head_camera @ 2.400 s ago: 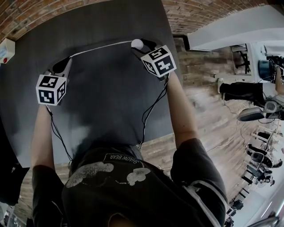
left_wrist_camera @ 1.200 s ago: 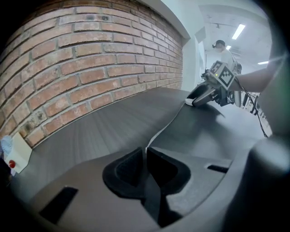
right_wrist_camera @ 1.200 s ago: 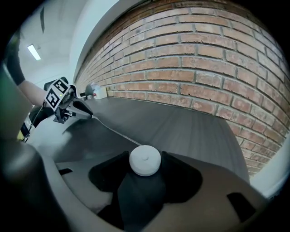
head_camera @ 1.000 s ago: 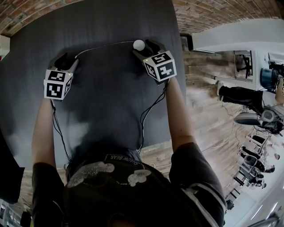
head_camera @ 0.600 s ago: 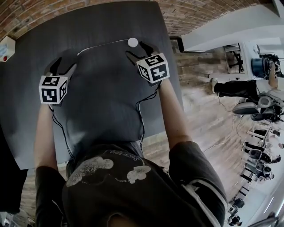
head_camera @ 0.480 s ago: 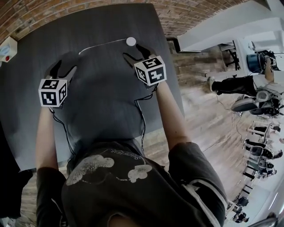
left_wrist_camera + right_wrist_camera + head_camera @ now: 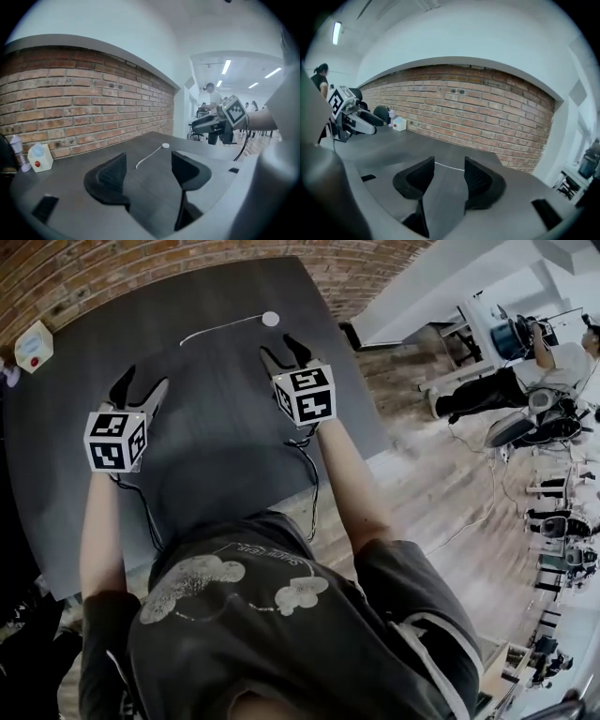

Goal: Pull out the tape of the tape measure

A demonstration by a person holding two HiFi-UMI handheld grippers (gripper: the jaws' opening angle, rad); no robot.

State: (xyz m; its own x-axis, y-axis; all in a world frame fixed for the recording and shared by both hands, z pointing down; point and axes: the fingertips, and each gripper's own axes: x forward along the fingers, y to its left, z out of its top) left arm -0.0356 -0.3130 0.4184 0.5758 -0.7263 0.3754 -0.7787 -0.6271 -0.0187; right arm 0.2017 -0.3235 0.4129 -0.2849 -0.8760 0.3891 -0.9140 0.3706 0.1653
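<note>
Your left tool [image 7: 141, 388] hovers over the left part of the counter [image 7: 225, 437]. Its jaws stand wide apart, with nothing between them. Your right tool [image 7: 284, 352] hovers over the right part of the counter. Its jaws are closing, and nothing lies between them.

The tape measure [image 7: 270, 319], a small round white case, lies on the counter beyond the right tool, towards the far edge. Neither tool touches it. Its tape [image 7: 220, 328] runs out from the case towards the left in a slight curve and lies on the counter. The free end of the tape lies beyond the left tool, apart from it.

A white box [image 7: 34, 345] with a red button sits at the counter's far left corner, by the brick wall [image 7: 141, 263].
</note>
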